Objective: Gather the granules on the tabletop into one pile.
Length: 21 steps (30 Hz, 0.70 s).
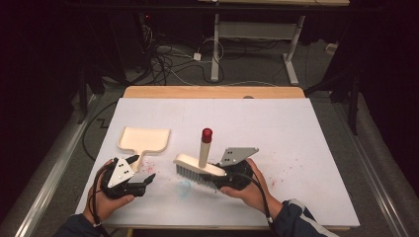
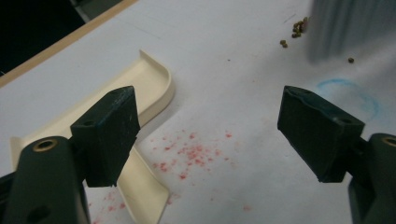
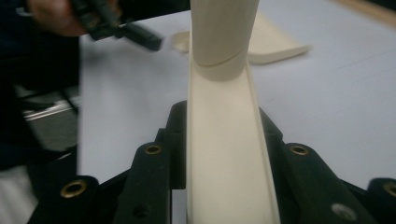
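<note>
A: Where is the brush (image 1: 197,169)?

B: Near the table's (image 1: 306,148) front middle, bristles down, cream back level, and its handle (image 1: 203,148) upright with a red cap (image 1: 206,134). The right gripper (image 1: 228,174) is clamped on one end of the brush back; its own view shows both jaws pressed against the cream body (image 3: 229,177).

A: And the dustpan (image 1: 144,140)?

B: Flat on the table, left of the brush and apart from it. Its handle (image 2: 144,186) points toward the person.

A: What about the left gripper (image 1: 141,170)?

B: Jaws spread wide, nothing between them. One jaw hangs over the dustpan handle. Red specks (image 2: 191,154) lie on the table between the jaws; brown crumbs (image 2: 296,30) lie beside the bristles (image 2: 348,25), near a faint blue ring (image 2: 348,95).
</note>
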Each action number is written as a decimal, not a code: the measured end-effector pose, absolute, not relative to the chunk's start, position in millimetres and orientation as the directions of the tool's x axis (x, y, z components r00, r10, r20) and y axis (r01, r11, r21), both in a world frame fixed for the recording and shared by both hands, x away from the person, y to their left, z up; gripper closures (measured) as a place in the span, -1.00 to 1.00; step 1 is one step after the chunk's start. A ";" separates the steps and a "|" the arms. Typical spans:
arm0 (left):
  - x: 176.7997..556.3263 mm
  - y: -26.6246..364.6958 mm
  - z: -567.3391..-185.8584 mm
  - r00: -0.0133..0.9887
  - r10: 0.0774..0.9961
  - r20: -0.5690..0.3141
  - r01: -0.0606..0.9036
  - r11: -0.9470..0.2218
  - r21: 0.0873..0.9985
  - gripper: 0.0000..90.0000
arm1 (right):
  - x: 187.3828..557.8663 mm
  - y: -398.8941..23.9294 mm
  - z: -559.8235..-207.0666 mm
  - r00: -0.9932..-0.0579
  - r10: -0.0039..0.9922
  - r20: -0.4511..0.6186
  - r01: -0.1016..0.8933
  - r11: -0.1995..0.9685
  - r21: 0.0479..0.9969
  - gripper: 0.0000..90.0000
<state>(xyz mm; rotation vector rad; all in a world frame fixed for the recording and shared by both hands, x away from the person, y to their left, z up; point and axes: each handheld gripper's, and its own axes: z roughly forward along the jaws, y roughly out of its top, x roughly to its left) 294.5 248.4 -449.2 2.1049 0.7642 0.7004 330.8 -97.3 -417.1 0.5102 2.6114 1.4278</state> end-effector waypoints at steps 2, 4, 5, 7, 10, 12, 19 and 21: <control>294.8 251.1 -447.4 0.660 0.713 0.235 0.269 -0.517 0.812 -0.56 | 324.6 -95.3 -422.2 -0.936 0.342 0.081 0.254 0.500 0.828 0.51; 294.6 252.6 -447.1 0.651 0.722 0.235 0.271 -0.510 0.816 -0.56 | 321.2 -92.5 -428.8 -0.937 0.328 0.117 0.277 0.499 0.821 0.51; 294.7 253.4 -446.8 0.652 0.722 0.232 0.271 -0.508 0.818 -0.56 | 321.2 -92.5 -428.8 -0.937 0.328 0.117 0.277 0.499 0.821 0.51; 294.8 253.7 -446.5 0.651 0.722 0.235 0.269 -0.509 0.818 -0.56 | 319.1 -86.7 -437.3 -0.935 0.340 0.104 0.279 0.518 0.808 0.51; 295.0 252.7 -447.4 0.656 0.717 0.234 0.272 -0.514 0.813 -0.56 | 322.1 -86.0 -446.0 -0.923 0.370 0.100 0.294 0.514 0.806 0.51; 294.8 251.5 -448.5 0.661 0.713 0.234 0.274 -0.520 0.809 -0.56 | 323.6 -87.6 -446.3 -0.919 0.383 0.096 0.297 0.509 0.808 0.51; 294.8 249.1 -449.9 0.667 0.705 0.240 0.279 -0.535 0.797 -0.56 | 339.7 -102.3 -448.4 -0.890 0.448 0.084 0.332 0.510 0.794 0.50; 295.1 248.3 -450.1 0.669 0.704 0.238 0.278 -0.534 0.799 -0.56 | 343.2 -105.1 -447.9 -0.891 0.447 0.077 0.328 0.516 0.792 0.50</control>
